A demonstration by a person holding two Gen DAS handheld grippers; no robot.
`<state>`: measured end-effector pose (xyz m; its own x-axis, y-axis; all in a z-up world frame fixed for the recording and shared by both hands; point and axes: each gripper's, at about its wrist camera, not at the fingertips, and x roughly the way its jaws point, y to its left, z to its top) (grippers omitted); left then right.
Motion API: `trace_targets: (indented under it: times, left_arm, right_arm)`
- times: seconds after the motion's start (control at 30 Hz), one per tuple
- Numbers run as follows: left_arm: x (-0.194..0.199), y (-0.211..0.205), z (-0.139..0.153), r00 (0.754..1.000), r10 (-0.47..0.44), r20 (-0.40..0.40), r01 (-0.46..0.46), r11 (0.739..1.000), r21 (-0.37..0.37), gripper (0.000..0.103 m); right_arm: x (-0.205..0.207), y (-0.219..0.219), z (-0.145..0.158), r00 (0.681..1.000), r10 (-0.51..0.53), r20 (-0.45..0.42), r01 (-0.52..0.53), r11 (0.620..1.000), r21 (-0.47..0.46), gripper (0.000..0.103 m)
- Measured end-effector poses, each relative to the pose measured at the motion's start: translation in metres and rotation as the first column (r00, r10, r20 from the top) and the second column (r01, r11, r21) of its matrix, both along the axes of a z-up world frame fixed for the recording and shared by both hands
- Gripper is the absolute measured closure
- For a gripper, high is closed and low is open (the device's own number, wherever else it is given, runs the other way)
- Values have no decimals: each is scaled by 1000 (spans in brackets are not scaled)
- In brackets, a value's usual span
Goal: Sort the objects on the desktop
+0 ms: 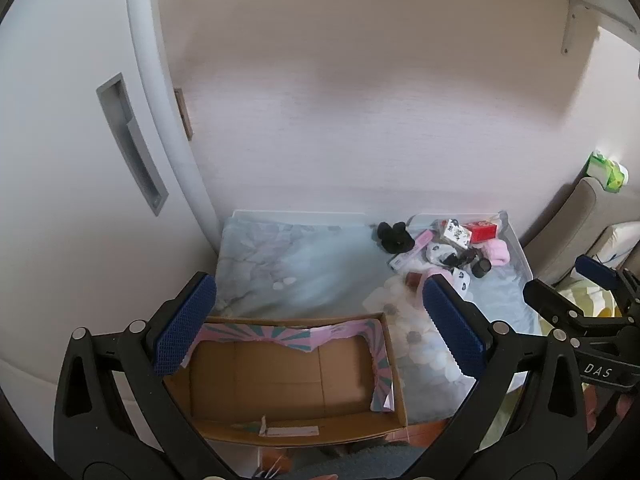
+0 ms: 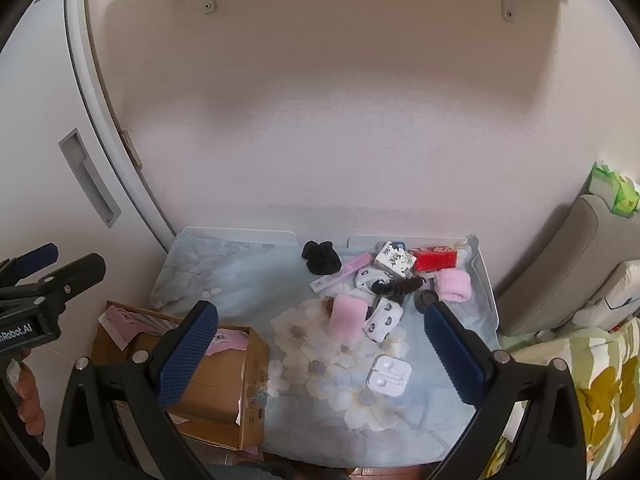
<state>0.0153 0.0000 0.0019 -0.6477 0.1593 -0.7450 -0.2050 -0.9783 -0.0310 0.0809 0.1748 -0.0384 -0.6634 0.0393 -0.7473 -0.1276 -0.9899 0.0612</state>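
Both grippers, left gripper [image 1: 320, 326] and right gripper [image 2: 320, 354], hang wide open and empty, so I'd pinch the soft pink cloth [image 2: 347, 317] mid-fold (light, floppy) toward the cardboard box [image 1: 296, 384].

A white cabinet door [image 1: 72, 152] with a recessed handle [image 1: 130, 144] stands left of a pale wall [image 2: 340, 140]. At right, a green tissue pack [image 2: 614, 192] lies on a beige sofa [image 2: 568, 264], beside a floral blanket [image 2: 592, 392].
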Motion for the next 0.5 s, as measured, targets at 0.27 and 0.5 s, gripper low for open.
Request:
trace_targets:
  times: [0.27,0.5]
  left_arm:
    - [1,2,1,1000,6,-21,-7,1000,-24,0]
    - [1,3,1,1000,-2,-23,1,1000,-20,0]
  right_arm:
    - [3,-3,2,1000,17,-8,-17,1000,6,0]
    - [4,-1,6,1000,14,-8,-14,1000,0,0]
